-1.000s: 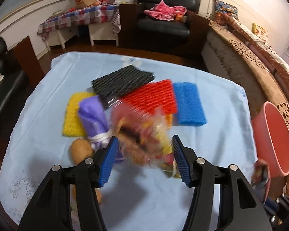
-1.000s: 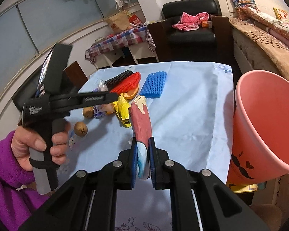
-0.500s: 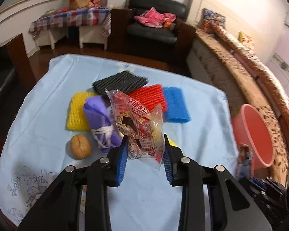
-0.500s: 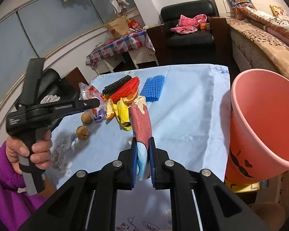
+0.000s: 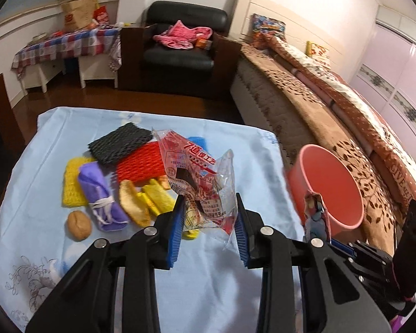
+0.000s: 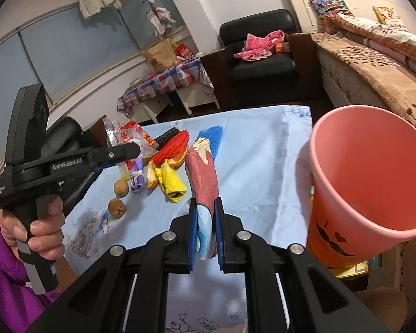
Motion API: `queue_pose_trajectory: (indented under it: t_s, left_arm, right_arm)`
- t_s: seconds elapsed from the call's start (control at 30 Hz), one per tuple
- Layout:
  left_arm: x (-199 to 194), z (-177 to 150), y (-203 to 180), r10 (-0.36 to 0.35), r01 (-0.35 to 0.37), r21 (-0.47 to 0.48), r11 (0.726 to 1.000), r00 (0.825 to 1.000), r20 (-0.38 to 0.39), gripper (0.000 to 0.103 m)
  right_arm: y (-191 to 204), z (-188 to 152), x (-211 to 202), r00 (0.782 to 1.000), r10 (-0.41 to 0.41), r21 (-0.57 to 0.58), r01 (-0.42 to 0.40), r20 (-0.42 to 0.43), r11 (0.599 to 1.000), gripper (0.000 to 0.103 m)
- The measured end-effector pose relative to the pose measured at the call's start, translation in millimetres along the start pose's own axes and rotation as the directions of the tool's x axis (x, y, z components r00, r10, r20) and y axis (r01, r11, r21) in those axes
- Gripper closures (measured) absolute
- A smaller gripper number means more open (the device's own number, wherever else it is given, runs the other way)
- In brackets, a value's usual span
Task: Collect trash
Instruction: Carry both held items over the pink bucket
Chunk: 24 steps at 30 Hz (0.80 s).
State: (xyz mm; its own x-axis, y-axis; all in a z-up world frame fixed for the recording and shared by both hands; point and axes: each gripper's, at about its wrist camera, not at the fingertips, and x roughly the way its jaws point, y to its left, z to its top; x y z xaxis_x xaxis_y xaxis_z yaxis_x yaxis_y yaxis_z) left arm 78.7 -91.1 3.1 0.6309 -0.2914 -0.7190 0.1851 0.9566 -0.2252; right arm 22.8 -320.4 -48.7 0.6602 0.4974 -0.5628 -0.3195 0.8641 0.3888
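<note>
Two wrappers are now off the cloth (image 5: 222, 285), one in each gripper, and that is the change that matters. Beyond the cloth's right edge stands the pink bin (image 6: 374, 172), tilted with its mouth toward the grippers, close beside the right one. On the cloth, toward its far left part, the rest of the trash lies in a cluster: foam nets (image 5: 141, 161), a purple bag (image 5: 99, 194), yellow scraps (image 5: 155, 197) and a walnut (image 5: 79, 225).

A second ago the left gripper (image 5: 208, 230) stood wide around a blurred bag on the cloth; its fingers have since drawn in to about half their spread, pinching the clear snack bag (image 5: 199, 177), which now hangs above the pile. The right gripper (image 6: 205, 230) stays clamped almost shut on a red wrapper (image 6: 203, 177). Both pieces look ready for the bin.
</note>
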Motion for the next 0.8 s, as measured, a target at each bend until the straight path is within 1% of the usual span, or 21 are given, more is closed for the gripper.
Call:
queue_pose_trajectory:
  t_s: [0.33,0.6,0.8]
  left_arm:
    - [5.8,5.7,-40.9,-0.074,0.073,0.102,0.992,0.997,0.000,0.069]
    - [15.3,7.6,-80.1,-0.132,0.133,0.190,0.973,0.991,-0.016,0.069]
    - [25.2,9.1,-109.8,-0.169,0.173,0.239,0.956,0.985,-0.035,0.069]
  right_arm:
    - [-29.9,7.3,-26.9,0.995,-0.068,0.089,0.062,0.070,0.994,0.092]
    - [-67.8,10.9,-54.7,0.979,-0.150,0.192,0.123,0.135,0.974,0.092]
    - [-94.8,13.0,-67.9,0.966,-0.205,0.256,0.160,0.157,0.953,0.092]
